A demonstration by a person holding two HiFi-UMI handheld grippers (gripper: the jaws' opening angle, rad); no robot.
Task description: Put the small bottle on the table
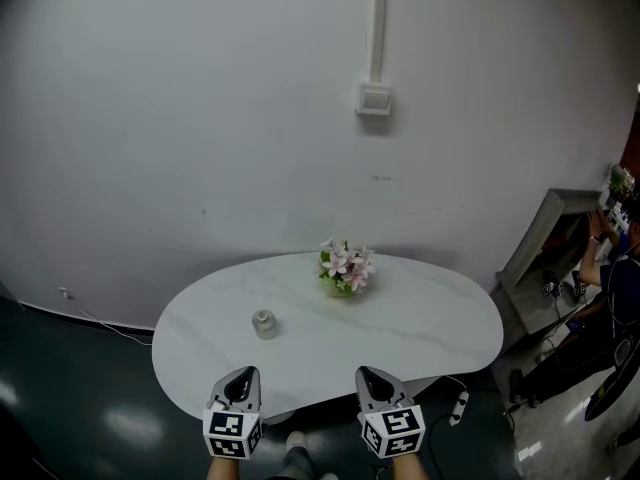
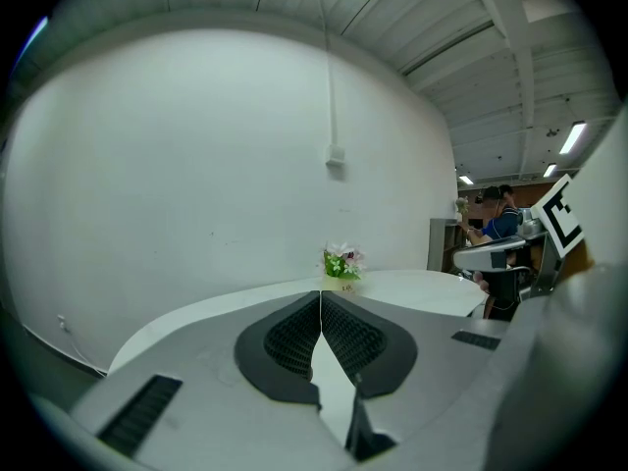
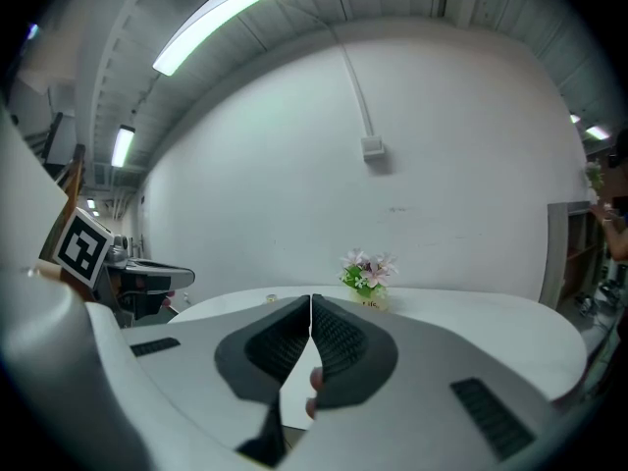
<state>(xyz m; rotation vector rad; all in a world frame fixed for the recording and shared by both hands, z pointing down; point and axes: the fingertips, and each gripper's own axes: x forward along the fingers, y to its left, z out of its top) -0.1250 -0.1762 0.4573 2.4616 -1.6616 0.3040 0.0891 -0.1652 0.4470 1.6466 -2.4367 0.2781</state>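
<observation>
A plain white wall (image 1: 200, 118) rises behind an oval, white, marble-patterned worktop (image 1: 430, 328). The small bottle (image 1: 264, 323) stands upright on the worktop's left half, well apart from a pot of pink flowers (image 1: 346, 268) near the far edge. The left gripper (image 1: 240, 376) and right gripper (image 1: 368, 376) hover side by side over the near edge, clear of the bottle. Each gripper's fingers are pressed together with nothing between them.
</observation>
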